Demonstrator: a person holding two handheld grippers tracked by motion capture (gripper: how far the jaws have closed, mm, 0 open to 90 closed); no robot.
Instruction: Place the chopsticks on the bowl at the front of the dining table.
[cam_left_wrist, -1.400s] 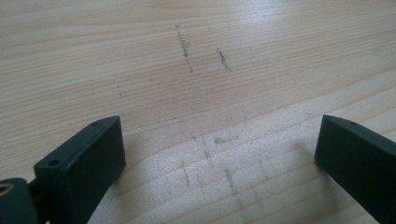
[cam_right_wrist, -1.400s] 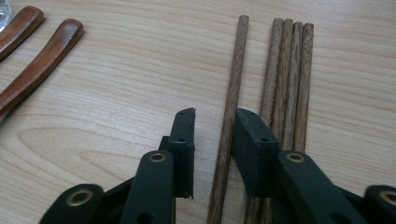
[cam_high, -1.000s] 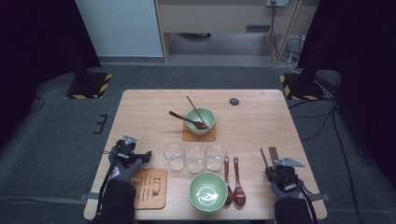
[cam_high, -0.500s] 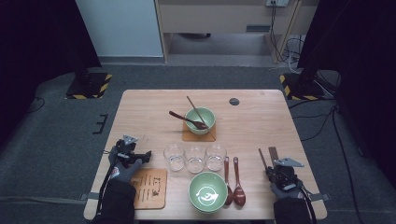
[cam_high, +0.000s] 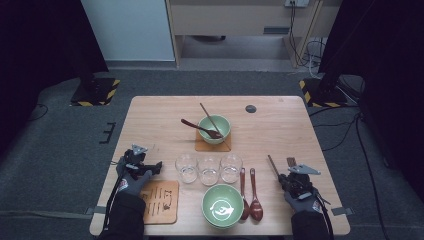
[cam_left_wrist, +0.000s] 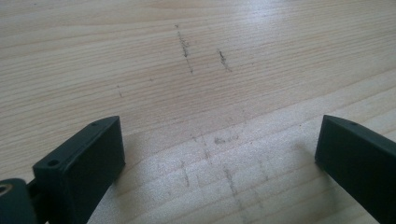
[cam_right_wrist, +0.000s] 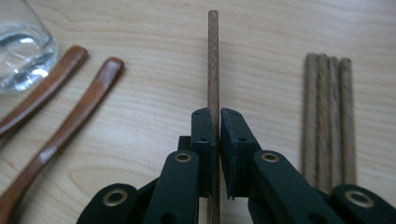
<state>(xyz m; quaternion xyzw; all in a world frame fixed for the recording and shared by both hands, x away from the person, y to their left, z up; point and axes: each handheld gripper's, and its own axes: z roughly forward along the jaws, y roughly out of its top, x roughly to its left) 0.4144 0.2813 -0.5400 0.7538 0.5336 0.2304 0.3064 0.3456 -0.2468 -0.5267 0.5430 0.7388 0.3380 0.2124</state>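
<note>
My right gripper (cam_high: 283, 178) is at the table's near right, shut on a single brown chopstick (cam_right_wrist: 213, 60) that juts forward from between its jaws, also visible from above as the chopstick (cam_high: 273, 166). Several more chopsticks (cam_right_wrist: 327, 116) lie side by side just to its right. Two reddish wooden spoons (cam_right_wrist: 70, 126) lie to its left beside a glass (cam_right_wrist: 23, 46). My left gripper (cam_left_wrist: 217, 144) is open over bare wood with nothing between its jaws; in the high view this left gripper (cam_high: 149, 161) sits at the near left.
Three glasses (cam_high: 209, 170) stand in a row mid-table. A green bowl (cam_high: 222, 206) sits near the front edge, with the spoons (cam_high: 255, 195) right of it. A far green bowl (cam_high: 220, 132) on a coaster holds a spoon and a chopstick. A wooden board (cam_high: 160, 201) lies front left.
The right gripper has shifted slightly left with the chopstick, away from the loose chopsticks. The left gripper has stayed put.
</note>
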